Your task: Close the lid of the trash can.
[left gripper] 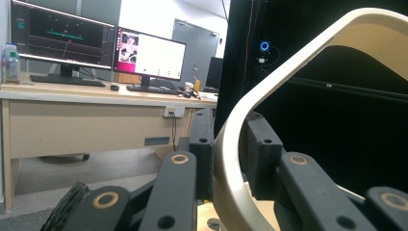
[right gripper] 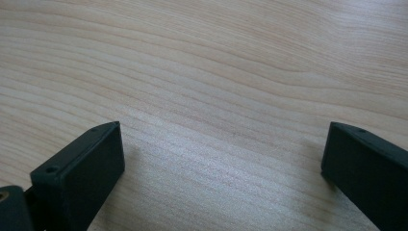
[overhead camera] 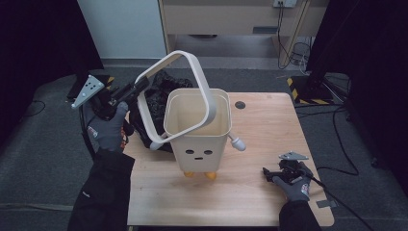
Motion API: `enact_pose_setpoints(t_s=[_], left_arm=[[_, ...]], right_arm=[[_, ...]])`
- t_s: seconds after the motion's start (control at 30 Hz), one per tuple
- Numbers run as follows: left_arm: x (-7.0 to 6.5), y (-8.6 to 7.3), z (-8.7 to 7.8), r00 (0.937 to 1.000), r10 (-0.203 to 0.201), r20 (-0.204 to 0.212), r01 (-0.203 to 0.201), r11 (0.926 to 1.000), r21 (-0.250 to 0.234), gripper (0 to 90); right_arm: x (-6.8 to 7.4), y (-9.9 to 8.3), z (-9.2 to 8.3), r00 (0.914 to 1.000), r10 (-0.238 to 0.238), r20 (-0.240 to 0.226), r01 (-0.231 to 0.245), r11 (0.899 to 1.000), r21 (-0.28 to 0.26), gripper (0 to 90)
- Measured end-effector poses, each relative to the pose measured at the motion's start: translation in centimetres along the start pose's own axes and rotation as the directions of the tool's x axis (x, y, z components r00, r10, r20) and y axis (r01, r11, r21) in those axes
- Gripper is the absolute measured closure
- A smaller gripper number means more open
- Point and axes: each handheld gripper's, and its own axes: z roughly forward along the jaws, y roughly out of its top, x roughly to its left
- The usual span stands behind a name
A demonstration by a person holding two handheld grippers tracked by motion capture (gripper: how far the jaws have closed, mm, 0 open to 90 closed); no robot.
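A cream plastic bin [overhead camera: 198,139] with a small face, stubby arms and orange feet stands upright in the middle of the wooden table [overhead camera: 260,192]. Its cream rim ring [overhead camera: 192,91] is lifted off and tilted above the bin's left side. My left gripper [overhead camera: 139,87] is shut on the ring's left edge; in the left gripper view the ring [left gripper: 231,159] is pinched between the two black pads [left gripper: 262,149]. My right gripper [overhead camera: 266,173] rests low on the table at the right, its jaws wide apart over bare wood [right gripper: 216,96] with nothing between them.
A crumpled black bag [overhead camera: 156,96] lies behind and left of the bin, at the table's back left corner. A round cable hole [overhead camera: 240,105] sits in the table's back edge. Desks with monitors [left gripper: 96,48] stand beyond the table.
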Motion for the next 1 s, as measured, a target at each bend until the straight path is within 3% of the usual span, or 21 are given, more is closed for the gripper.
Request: enact_pose_setpoints(t_s=[0.57, 1.0], left_arm=[[-0.7, -0.1, 3.4, 0.9995, 0.03, -0.009, -0.029, 0.9959, 0.086, 75.7], [-1.0, -1.2, 5.6, 0.9977, 0.067, 0.005, -0.067, 0.981, 0.182, 75.7]], right_arm=[[0.0, 0.0, 0.0, 1.0, 0.003, -0.003, -0.003, 1.0, 0.001, 1.6], [0.0, 0.0, 0.0, 1.0, -0.001, -0.004, 0.001, 1.0, 0.001, 1.6]])
